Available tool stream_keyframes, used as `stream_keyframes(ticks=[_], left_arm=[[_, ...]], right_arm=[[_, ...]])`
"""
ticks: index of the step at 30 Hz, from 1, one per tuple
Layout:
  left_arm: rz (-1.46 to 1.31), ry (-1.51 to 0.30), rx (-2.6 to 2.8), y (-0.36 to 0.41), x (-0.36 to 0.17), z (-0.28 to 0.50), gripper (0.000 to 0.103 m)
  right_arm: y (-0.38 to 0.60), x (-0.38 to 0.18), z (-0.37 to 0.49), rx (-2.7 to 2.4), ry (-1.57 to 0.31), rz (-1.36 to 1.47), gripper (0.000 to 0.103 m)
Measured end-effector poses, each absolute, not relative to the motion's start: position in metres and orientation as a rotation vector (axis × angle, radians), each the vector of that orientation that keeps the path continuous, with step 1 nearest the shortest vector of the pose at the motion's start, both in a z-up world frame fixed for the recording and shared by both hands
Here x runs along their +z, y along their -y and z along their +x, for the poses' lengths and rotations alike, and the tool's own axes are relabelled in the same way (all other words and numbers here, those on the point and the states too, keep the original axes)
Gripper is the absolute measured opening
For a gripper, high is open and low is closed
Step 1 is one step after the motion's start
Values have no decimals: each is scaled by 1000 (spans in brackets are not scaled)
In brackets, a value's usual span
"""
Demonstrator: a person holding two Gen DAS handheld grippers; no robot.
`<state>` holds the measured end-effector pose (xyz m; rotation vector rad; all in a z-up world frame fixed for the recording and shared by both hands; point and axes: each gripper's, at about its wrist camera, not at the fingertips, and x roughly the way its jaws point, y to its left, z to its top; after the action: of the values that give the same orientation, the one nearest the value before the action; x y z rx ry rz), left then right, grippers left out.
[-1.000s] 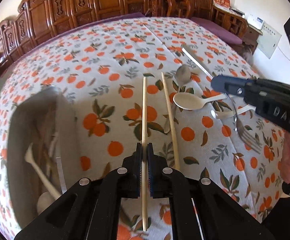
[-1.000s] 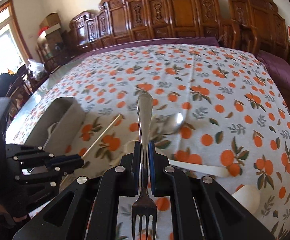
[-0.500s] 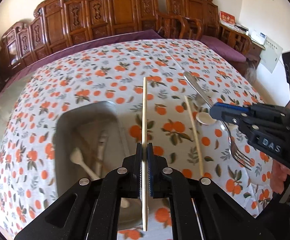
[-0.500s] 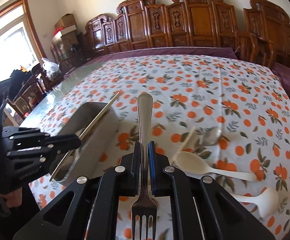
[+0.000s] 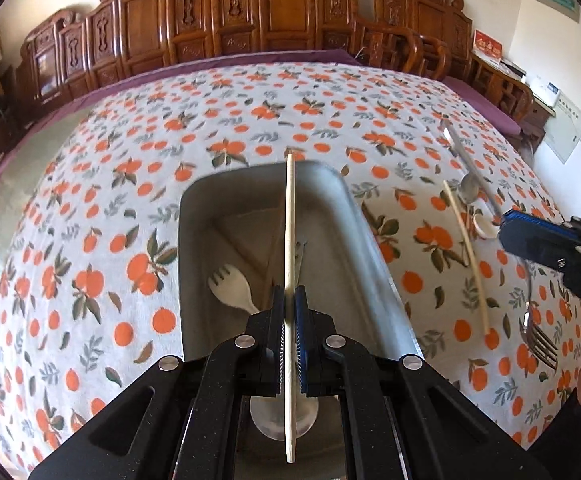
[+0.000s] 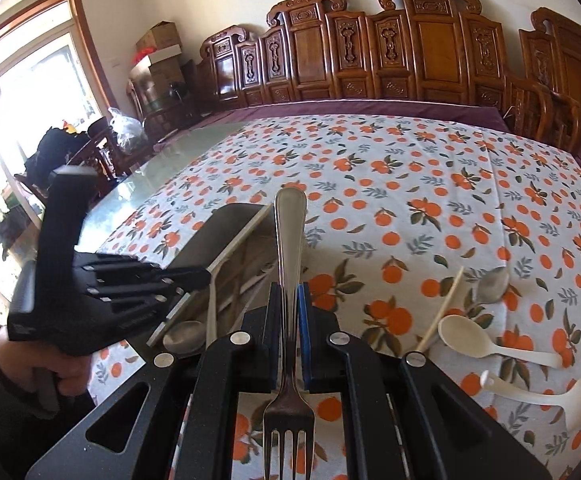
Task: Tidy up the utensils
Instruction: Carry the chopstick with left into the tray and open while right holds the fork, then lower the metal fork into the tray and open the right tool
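Observation:
My left gripper (image 5: pixel 289 300) is shut on a pale chopstick (image 5: pixel 289 220) and holds it lengthwise above the metal tray (image 5: pixel 364 240). The tray holds a cream spork (image 5: pixel 230 284), a metal spoon and other sticks. My right gripper (image 6: pixel 289 300) is shut on a metal fork (image 6: pixel 289 240), tines toward the camera, just right of the tray (image 6: pixel 230 216). On the cloth to the right lie a second chopstick (image 5: pixel 466 252), a metal spoon (image 6: pixel 490 284) and two cream spoons (image 6: pixel 470 340).
The table has an orange-print cloth (image 5: pixel 130 160) with a bare glass strip at the left. Carved wooden chairs (image 5: pixel 250 20) line the far side. A window and boxes are seen at the left in the right wrist view.
My left gripper has carried the chopstick left, from beside the tray to over its middle. My right gripper has followed left with the fork, closer to the tray.

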<state>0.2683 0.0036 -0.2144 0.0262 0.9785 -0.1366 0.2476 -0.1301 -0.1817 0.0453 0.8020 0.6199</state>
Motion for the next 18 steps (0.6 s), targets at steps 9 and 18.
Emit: stream_keyframes(ticks=[9,18], left_arm=[[-10,-1013,-135,-13,-223,272,4],[-38,-935,-79,-46,-195,264,5]], right_arm=[[103,-172,259,646,-790,66,10],[57,-179,272,667,-815,77,10]])
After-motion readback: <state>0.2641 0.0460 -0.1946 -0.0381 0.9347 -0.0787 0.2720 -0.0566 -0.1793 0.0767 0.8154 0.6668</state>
